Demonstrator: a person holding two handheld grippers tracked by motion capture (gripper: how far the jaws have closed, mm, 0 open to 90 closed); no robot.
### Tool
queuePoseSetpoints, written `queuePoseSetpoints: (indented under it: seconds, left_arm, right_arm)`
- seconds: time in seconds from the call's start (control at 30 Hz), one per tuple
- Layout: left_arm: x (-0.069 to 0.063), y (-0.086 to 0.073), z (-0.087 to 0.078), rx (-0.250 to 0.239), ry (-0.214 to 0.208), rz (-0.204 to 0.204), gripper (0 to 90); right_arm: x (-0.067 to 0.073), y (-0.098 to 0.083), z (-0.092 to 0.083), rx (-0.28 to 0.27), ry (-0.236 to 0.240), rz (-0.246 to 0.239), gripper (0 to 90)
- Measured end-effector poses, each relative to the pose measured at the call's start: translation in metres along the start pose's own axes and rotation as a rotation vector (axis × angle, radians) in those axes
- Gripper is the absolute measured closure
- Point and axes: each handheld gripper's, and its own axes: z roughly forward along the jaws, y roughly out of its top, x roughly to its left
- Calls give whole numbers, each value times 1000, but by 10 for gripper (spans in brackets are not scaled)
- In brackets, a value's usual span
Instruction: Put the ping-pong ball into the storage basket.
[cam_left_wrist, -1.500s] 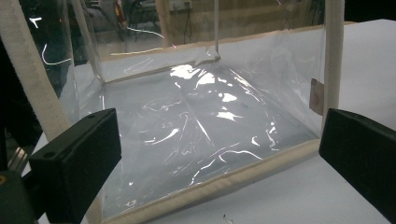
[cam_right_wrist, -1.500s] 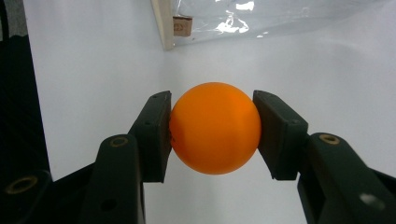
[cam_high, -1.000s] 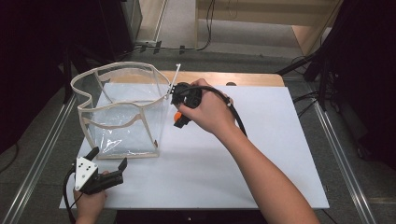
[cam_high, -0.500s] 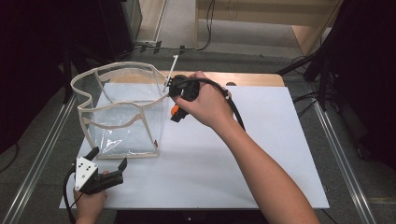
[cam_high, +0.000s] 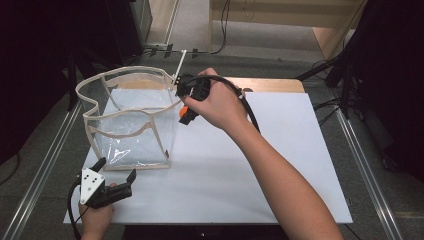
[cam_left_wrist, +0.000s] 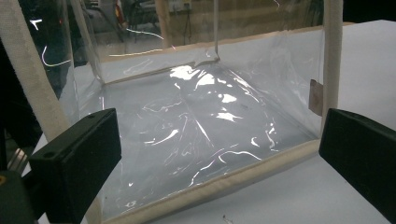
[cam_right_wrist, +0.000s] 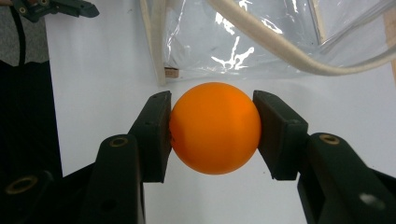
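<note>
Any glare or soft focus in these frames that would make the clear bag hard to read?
Left gripper view: bright glare streaks on the clear bag; near jaws soft. Right gripper view: orange ball sharp, glints on the plastic behind. High view: even light on the white table, dark surroundings, right gripper slightly blurred.

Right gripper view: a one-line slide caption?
Right gripper clamps an orange ball beside a clear bag.

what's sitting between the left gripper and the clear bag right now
Nothing: in the left gripper view the open left gripper faces the clear bag across bare white table. The high view shows the same bare stretch.
</note>
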Motion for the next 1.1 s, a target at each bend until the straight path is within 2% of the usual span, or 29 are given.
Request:
queuePoseSetpoints:
  seconds: [0.73,1.1]
  left_arm:
    - [1,0,0,2,-1,1,0]
    - [1,0,0,0,-1,0,0]
  right_arm:
    - [-8,25,-11,2,-1,-31,476]
    - [-14,40,-14,-6,10,-25,476]
